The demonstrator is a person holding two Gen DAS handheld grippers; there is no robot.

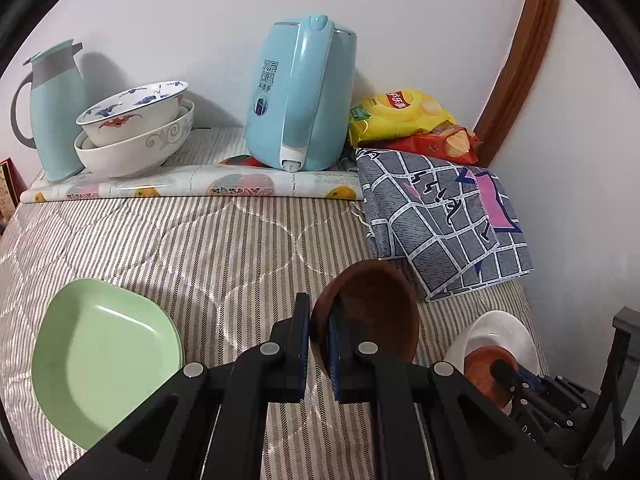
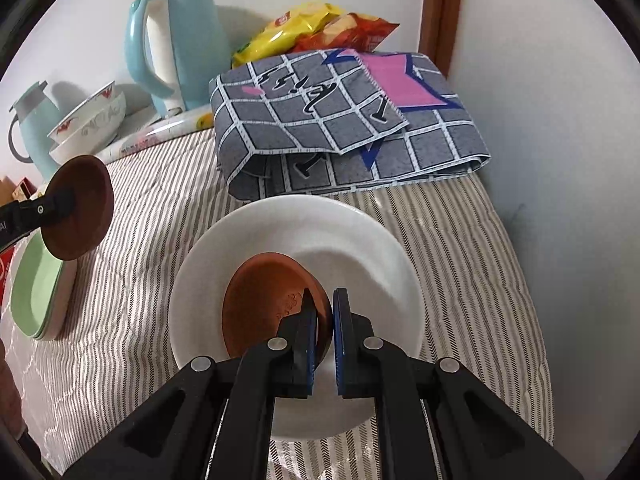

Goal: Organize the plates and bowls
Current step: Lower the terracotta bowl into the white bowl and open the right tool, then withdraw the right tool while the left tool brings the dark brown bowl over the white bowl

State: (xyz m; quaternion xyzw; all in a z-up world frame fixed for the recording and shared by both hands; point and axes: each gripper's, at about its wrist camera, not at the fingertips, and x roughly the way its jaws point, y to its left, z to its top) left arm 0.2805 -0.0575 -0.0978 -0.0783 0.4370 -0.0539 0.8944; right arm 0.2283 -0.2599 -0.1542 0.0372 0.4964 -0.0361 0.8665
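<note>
My left gripper [image 1: 319,308] is shut on the rim of a dark brown bowl [image 1: 372,312] and holds it tilted above the striped bedding; the bowl also shows in the right wrist view [image 2: 80,208]. My right gripper [image 2: 322,300] is shut on the rim of a smaller brown bowl [image 2: 268,300], held over a white plate [image 2: 360,240]. Stacked green plates [image 1: 100,356] lie to the left. Two stacked white patterned bowls [image 1: 132,128] stand at the back left.
A blue kettle [image 1: 300,96] and a teal thermos [image 1: 56,112] stand on a rolled fruit-print mat [image 1: 192,186] by the wall. A folded grey checked cloth [image 1: 444,216] and snack bags [image 1: 400,116] lie at the back right. A wall borders the right side.
</note>
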